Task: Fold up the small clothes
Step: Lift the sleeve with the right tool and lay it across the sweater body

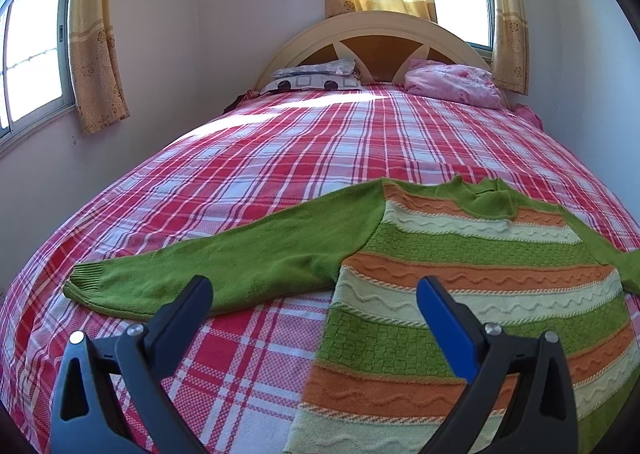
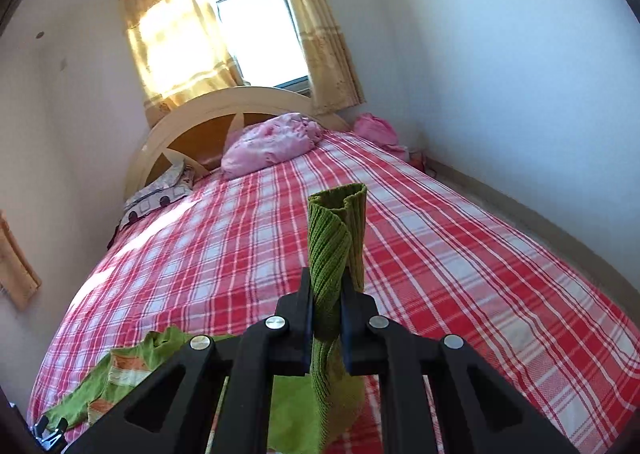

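A small knit sweater (image 1: pixel 460 250) with green, orange and cream stripes lies flat on the red plaid bed (image 1: pixel 280 157), neck toward the headboard. Its green left sleeve (image 1: pixel 224 262) stretches out to the left. My left gripper (image 1: pixel 314 290) is open and empty, hovering just above the sleeve's armpit and the sweater's left edge. My right gripper (image 2: pixel 326 294) is shut on the ribbed green cuff of the other sleeve (image 2: pixel 334 238), which sticks up between the fingers above the bed. The sweater body (image 2: pixel 120 370) shows at the lower left of the right wrist view.
A cream arched headboard (image 1: pixel 384 25) stands at the far end with a patterned pillow (image 1: pixel 316 79) and a pink bundle (image 1: pixel 452 85). Walls run close along both sides of the bed. Curtained windows (image 2: pixel 256 29) are behind the headboard and on the left.
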A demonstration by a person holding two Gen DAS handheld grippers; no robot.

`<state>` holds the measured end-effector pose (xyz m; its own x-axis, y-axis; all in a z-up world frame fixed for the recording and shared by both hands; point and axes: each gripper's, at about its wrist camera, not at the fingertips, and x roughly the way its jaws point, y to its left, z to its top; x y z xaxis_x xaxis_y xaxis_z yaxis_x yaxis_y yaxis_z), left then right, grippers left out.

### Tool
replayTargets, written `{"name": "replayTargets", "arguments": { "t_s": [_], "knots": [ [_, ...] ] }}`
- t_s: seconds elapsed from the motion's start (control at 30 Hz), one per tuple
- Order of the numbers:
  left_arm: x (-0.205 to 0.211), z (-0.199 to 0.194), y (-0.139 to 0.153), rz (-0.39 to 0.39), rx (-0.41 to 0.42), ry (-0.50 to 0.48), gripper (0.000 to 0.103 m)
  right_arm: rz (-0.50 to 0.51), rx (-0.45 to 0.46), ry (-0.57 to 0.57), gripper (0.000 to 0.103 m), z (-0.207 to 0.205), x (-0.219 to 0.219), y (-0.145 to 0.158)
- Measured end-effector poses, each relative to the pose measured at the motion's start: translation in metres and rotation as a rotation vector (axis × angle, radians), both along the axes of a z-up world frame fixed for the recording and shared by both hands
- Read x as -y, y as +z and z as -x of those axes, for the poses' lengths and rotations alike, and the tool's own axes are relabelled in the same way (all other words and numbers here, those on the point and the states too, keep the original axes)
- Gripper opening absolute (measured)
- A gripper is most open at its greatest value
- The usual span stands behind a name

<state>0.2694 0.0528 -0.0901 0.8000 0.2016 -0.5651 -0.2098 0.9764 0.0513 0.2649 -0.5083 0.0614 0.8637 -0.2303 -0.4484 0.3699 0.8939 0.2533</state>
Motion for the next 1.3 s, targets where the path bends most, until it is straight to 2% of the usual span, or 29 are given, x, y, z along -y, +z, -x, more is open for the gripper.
{"name": "replayTargets", "arguments": {
  "t_s": [0.2,0.33,0.53,0.73,0.9,1.13,1.3],
  "knots": [
    [-0.021,0.006,-0.003,0.012,-0.002,0.037,0.103,0.108,0.036,0.138,0.010,-0.035,-0.075,0.040],
    [-0.034,0.010,-0.003,0.009,-0.002,0.058,0.103,0.181,0.045,0.226,0.010,-0.057,-0.125,0.054],
    [-0.055,0.017,-0.007,0.020,-0.007,0.089,0.103,0.248,0.047,0.344,0.010,-0.080,-0.191,0.054],
    [-0.067,0.019,-0.009,0.035,-0.008,0.104,0.103,0.285,0.033,0.444,0.010,-0.101,-0.246,0.037],
    [-0.071,0.020,-0.010,0.033,-0.016,0.109,0.103,0.288,0.009,0.515,0.010,-0.121,-0.300,-0.003],
    [-0.073,0.023,-0.012,0.000,-0.036,0.117,0.103,0.266,-0.125,0.675,0.010,-0.142,-0.388,-0.111],
    [-0.074,0.023,-0.015,-0.020,-0.056,0.131,0.103,0.268,-0.204,0.750,0.010,-0.142,-0.428,-0.169]
  ]
}}
